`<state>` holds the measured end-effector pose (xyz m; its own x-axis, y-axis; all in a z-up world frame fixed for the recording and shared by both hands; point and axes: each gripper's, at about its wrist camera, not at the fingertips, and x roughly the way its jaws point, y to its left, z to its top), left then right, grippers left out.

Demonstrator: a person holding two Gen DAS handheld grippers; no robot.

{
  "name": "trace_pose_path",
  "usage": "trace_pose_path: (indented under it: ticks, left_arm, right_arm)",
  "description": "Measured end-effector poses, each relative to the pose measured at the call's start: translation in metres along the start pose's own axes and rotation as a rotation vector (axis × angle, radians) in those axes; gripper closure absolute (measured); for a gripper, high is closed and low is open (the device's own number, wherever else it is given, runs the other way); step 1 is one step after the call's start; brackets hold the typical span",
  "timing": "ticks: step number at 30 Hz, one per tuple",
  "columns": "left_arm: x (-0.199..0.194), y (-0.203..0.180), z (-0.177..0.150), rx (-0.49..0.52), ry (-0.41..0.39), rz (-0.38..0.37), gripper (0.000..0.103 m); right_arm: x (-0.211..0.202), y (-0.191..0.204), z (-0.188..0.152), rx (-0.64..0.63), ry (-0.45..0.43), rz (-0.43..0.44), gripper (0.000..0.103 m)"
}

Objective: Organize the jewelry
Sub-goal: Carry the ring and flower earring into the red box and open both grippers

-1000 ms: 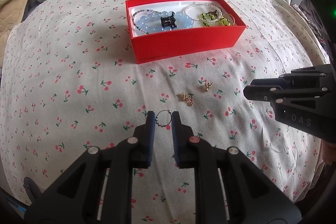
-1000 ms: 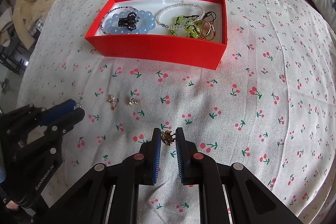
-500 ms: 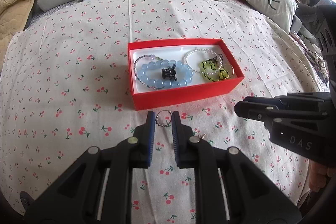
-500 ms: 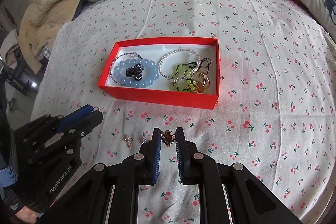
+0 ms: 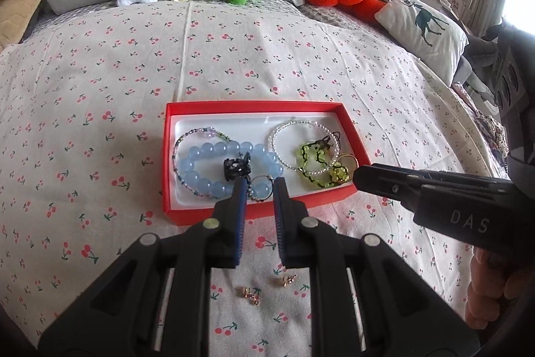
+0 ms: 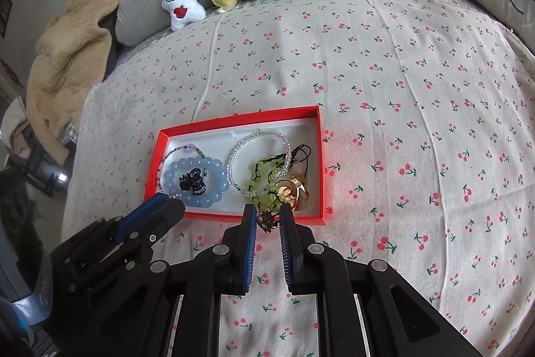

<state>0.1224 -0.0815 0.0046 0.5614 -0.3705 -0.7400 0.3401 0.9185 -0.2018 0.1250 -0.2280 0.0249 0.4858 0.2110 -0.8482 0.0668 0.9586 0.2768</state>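
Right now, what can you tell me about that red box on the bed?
The shallow red cardboard box is rectangular, lidless, with a white lining. It sits flat on the cherry-print bedsheet. Inside, at one end, lie a pale blue bead bracelet, a thin beaded bracelet and a small black clip; at the other, a clear bead bracelet, yellow-green charms and gold rings. Both grippers' fingers hover over its near wall, each holding a small piece.

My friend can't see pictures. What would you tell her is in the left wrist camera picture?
The left hand-held gripper pinches a small ring over the near edge of a red box of bracelets on a cherry-print bedspread. The right hand-held gripper reaches in from the right, and two small gold earrings lie on the cloth nearer the camera.
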Motion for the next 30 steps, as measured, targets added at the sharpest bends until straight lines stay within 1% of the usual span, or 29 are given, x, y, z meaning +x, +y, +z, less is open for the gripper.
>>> trace_pose_path:
  ticks: [7,8,10,13,18,21,26,29,30]
  left_arm:
    - [0.010,0.000,0.003,-0.013,0.006,-0.022,0.084]
    - [0.009,0.001,0.003,-0.019,0.006,-0.024,0.083]
    - [0.004,0.003,0.004,-0.022,-0.003,-0.020,0.075]
    - [-0.007,0.008,0.004,-0.018,-0.020,0.001,0.070]
    - [-0.020,0.019,0.000,-0.013,-0.015,0.056,0.063]
    - [-0.024,0.025,-0.006,-0.005,0.002,0.080,0.061]
    - [-0.025,0.036,-0.016,-0.007,0.038,0.106,0.060]
    - [-0.024,0.041,-0.020,-0.009,0.060,0.114,0.058]
    - [-0.024,0.042,-0.021,-0.008,0.067,0.116,0.056]
  right_arm:
    - [0.003,-0.009,0.003,0.023,-0.002,0.007,0.089]
    - [0.004,-0.009,0.003,0.026,-0.001,0.007,0.089]
    - [0.005,-0.009,0.004,0.027,0.000,0.007,0.089]
    - [0.007,-0.006,0.005,0.026,0.002,0.009,0.089]
    - [0.015,0.009,0.006,0.005,0.007,0.015,0.089]
    - [0.021,0.020,0.006,-0.012,0.015,0.014,0.089]
    - [0.029,0.031,0.005,-0.029,0.014,0.000,0.088]
    - [0.028,0.034,0.005,-0.041,0.011,-0.032,0.087]
    - [0.026,0.036,0.004,-0.048,0.007,-0.035,0.087]
